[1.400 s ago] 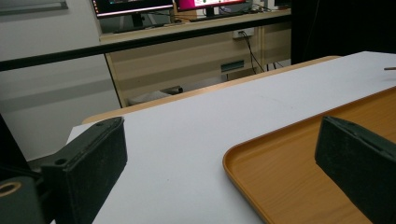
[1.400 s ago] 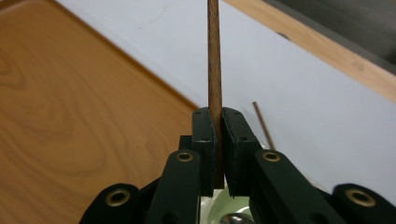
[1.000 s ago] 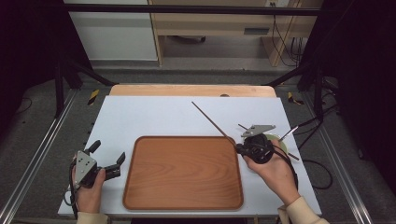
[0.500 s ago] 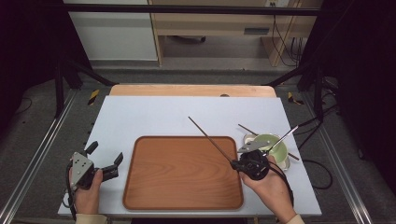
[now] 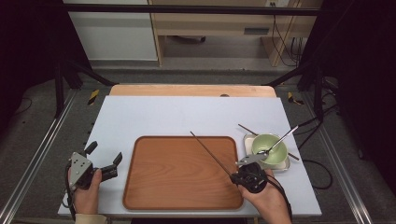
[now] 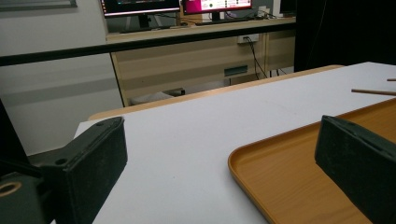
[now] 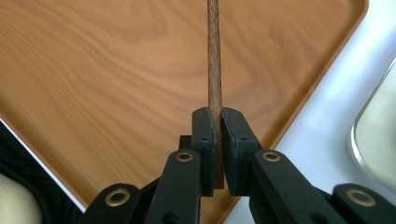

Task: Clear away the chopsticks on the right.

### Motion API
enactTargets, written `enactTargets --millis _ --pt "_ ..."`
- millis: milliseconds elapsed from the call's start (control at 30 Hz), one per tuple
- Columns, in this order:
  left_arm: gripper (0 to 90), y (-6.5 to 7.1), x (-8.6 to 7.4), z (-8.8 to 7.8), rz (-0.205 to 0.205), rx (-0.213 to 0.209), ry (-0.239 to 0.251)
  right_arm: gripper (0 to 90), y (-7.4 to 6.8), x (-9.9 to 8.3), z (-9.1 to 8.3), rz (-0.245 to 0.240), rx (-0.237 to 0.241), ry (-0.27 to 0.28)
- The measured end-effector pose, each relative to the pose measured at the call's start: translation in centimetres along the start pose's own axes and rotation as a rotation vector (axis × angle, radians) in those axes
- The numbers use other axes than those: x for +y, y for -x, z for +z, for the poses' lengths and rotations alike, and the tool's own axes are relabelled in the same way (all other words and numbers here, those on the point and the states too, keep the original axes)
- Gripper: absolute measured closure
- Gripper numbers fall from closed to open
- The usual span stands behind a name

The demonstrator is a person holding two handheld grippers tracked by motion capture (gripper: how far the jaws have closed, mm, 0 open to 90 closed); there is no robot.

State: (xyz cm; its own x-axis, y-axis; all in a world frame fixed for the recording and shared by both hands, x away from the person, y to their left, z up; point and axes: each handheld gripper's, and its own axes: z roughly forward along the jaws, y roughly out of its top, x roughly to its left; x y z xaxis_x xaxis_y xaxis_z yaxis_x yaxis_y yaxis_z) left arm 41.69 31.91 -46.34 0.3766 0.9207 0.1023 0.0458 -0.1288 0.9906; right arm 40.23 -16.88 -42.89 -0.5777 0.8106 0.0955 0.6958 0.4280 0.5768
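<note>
Right gripper [image 5: 235, 175] holds chopstick [image 5: 210, 152] over wooden tray [image 5: 177, 186]; left gripper [image 5: 103, 158] beside tray.

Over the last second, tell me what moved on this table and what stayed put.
The right gripper, shut on a chopstick, came toward the person and lower, carrying the stick from beside the green bowl to over the wooden tray. With the hand gone, the bowl and its spoon now show. The left gripper stayed open beside the tray; tray and second chopstick kept their places.

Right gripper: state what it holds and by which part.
The right gripper is shut on a brown chopstick, clamped near one end; the long shaft sticks out over the wooden tray. The left gripper holds nothing.
</note>
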Motion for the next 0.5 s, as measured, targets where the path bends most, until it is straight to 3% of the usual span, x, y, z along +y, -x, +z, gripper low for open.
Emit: enactTargets --millis 33,500 --pt "2.0 0.0 0.0 0.0 0.0 0.0 0.0 84.3 0.1 -0.3 0.0 -0.02 -0.001 0.0" --pt "2.1 0.0 0.1 0.0 0.0 -0.007 0.004 84.3 -0.8 -1.1 1.2 0.032 -0.016 -0.068"
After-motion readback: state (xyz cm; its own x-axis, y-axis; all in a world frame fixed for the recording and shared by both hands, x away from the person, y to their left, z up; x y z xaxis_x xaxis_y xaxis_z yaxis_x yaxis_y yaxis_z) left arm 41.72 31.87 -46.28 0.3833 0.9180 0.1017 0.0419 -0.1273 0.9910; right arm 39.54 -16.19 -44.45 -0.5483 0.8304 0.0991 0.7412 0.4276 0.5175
